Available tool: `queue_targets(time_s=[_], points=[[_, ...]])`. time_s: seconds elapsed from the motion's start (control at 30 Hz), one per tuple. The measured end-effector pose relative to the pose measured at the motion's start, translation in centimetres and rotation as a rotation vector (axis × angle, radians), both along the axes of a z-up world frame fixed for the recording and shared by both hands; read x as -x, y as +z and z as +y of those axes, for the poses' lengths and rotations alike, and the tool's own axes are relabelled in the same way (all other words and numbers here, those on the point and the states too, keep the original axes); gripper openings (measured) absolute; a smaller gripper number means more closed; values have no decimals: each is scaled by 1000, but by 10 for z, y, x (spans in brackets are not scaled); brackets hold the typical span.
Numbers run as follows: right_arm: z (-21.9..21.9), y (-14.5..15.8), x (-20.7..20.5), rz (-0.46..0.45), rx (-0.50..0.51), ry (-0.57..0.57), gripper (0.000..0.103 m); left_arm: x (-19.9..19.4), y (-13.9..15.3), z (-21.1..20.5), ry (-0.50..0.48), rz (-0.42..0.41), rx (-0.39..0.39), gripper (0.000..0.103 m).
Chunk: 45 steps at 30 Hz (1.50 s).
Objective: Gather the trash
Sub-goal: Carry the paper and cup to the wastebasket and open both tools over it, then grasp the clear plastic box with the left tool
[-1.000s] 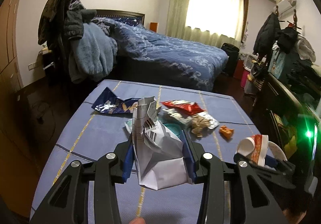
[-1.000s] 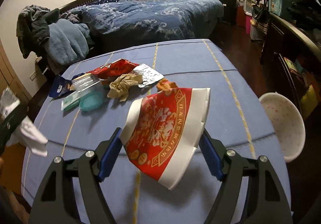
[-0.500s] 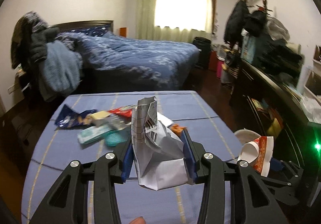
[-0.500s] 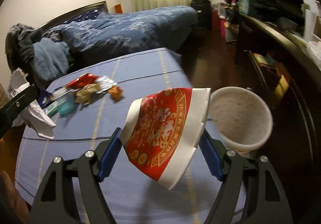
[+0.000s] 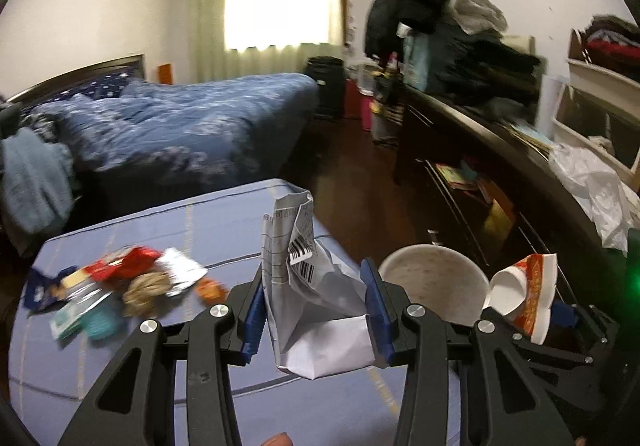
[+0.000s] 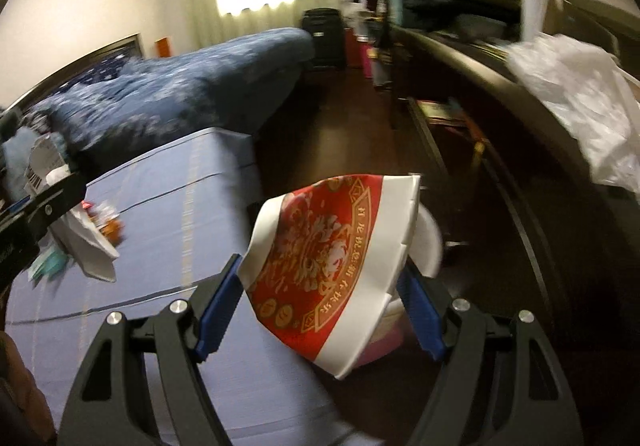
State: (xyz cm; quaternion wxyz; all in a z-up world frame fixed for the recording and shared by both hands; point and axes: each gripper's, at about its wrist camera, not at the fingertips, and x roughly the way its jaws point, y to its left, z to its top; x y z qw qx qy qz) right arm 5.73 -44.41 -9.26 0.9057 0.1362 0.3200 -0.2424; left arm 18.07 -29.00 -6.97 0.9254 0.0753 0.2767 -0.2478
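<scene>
My left gripper is shut on a crumpled white paper bag with a barcode, held above the blue table's right side. My right gripper is shut on a squashed red and white paper cup, held over the white trash bin that stands on the floor just past the table edge. In the right wrist view the bin is mostly hidden behind the cup. The cup also shows in the left wrist view. A pile of wrappers lies on the table at the left.
The table has a blue cloth with stripes. A dark long cabinet piled with clothes and a white plastic bag runs along the right. A bed with a blue quilt stands behind. Dark wooden floor lies between.
Both grippers have swung right with their loads. The wrapper pile has slid to the left of view, and the bin now lies under the right gripper's cup.
</scene>
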Motion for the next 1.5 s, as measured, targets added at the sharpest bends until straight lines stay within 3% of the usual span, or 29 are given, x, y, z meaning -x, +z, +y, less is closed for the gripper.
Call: queue_targets(time_s=[0.17, 0.33, 0.57, 0.73, 0.8, 0.83, 0.9, 1.27, 1.5], points=[[-45, -12, 3, 25, 3, -90, 75, -15, -7, -49, -76, 21, -2, 45], [-85, -33, -10, 59, -26, -119, 75, -42, -23, -98, -138, 93, -5, 45], [-116, -68, -46, 80, -134, -35, 75, -74, -53, -153, -204, 195, -29, 46], [-123, -84, -63, 86, -155, -15, 77, -84, -69, -175, -223, 218, -32, 59], [-125, -87, -66, 95, -152, -21, 80, -88, -71, -178, -219, 222, -31, 71], [-126, -89, -66, 96, -149, -25, 83, -90, -70, -177, -215, 219, -28, 84], [-124, -88, -67, 87, -137, -28, 90, -91, -68, -175, -204, 199, -17, 92], [-105, -73, -55, 107, -91, -48, 93, -82, -43, -140, -124, 95, -34, 98], [-66, -42, -37, 91, -53, -37, 95, -57, -19, -83, -28, 9, -76, 99]])
